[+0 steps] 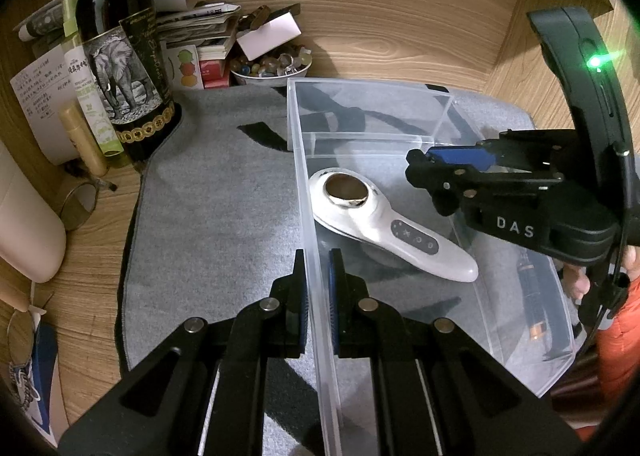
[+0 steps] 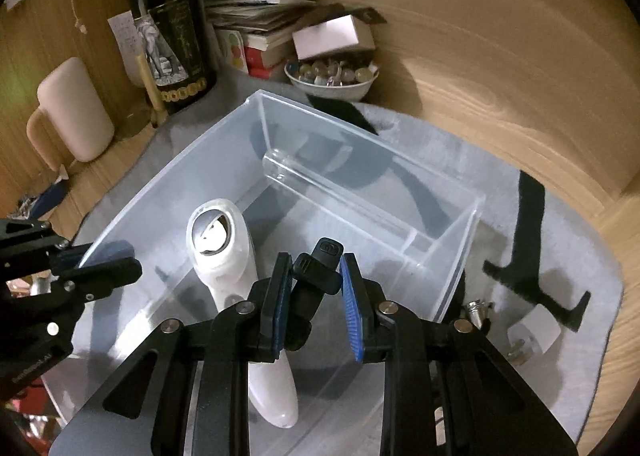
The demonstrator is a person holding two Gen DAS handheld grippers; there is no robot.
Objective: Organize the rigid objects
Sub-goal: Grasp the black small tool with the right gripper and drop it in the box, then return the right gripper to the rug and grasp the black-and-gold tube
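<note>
Right wrist: R gripper (image 2: 314, 276) clamps black clip (image 2: 320, 270) over clear bin (image 2: 168, 180).

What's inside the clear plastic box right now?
Inside the clear plastic box, a white handheld device lies on the floor, and a clear divider crosses it. The right tongs hold a small black object over it, hiding part of the floor.

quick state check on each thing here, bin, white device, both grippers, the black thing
clear bin: upright, lidless, wall pinched
left hand-held gripper: shut on the bin wall
white handheld device: lying in bin
right hand-held gripper: shut on black clip-like object
black clip-like object: held above bin
</note>
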